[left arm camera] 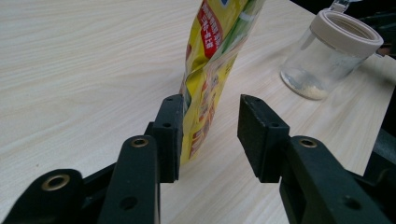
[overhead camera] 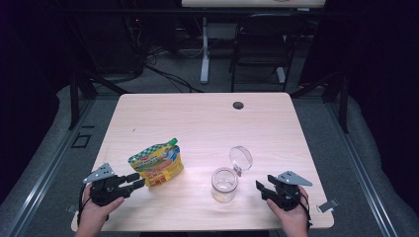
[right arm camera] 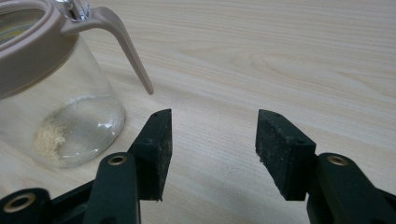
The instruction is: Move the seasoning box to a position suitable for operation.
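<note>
A yellow and green spouted pouch [overhead camera: 157,165] stands upright on the wooden table [overhead camera: 197,113] at the front left. My left gripper [overhead camera: 138,180] reaches in from its left side. In the left gripper view the pouch's lower edge [left arm camera: 210,70] sits between the jaws, against one pad, with a gap to the other, so the left gripper [left arm camera: 210,135] is open. A clear glass jar [overhead camera: 225,185] with a beige rim stands at the front middle, its hinged lid [overhead camera: 240,158] flipped up. My right gripper [overhead camera: 259,187] is open just right of the jar [right arm camera: 51,93], with nothing between its pads [right arm camera: 161,149].
A little pale powder lies in the bottom of the jar [left arm camera: 327,56]. A cable hole [overhead camera: 238,105] sits near the table's far edge. Beyond the table stand a black chair [overhead camera: 262,44] and a white desk leg [overhead camera: 204,49].
</note>
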`<state>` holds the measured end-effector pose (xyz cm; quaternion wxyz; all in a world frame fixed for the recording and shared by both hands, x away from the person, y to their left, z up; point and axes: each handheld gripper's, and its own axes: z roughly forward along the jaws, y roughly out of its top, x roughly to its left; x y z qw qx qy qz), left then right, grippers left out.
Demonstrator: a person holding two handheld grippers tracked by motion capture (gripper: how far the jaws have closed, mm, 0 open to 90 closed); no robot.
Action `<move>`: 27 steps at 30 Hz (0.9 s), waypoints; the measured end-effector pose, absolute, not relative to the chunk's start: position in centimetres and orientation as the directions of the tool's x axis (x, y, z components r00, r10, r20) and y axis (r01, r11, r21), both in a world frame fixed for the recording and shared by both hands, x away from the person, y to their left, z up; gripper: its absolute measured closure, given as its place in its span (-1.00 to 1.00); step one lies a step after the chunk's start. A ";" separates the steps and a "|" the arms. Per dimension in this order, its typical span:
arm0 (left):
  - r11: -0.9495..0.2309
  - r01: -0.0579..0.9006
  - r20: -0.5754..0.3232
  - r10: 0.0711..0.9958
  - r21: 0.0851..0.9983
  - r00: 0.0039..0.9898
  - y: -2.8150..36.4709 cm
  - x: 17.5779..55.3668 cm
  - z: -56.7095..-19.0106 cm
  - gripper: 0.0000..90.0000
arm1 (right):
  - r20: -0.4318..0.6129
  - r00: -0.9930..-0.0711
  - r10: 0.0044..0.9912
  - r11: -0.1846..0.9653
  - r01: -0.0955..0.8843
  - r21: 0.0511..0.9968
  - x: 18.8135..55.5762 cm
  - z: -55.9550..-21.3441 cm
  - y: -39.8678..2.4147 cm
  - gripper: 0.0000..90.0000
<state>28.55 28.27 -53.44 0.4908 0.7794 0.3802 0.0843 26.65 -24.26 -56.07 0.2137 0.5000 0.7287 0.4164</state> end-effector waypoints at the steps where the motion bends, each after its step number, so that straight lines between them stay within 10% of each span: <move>1: -0.223 0.506 -0.236 0.684 0.833 0.690 28.0 28.8 -53.6 0.42 | 0.106 -0.408 0.907 0.153 0.552 0.820 26.6 -56.1 -24.3 0.02; 27: -0.279 0.492 -0.181 0.694 0.825 0.697 26.6 28.6 -53.4 0.85 | 0.113 -0.401 0.909 0.140 0.548 0.824 26.5 -56.2 -24.3 0.02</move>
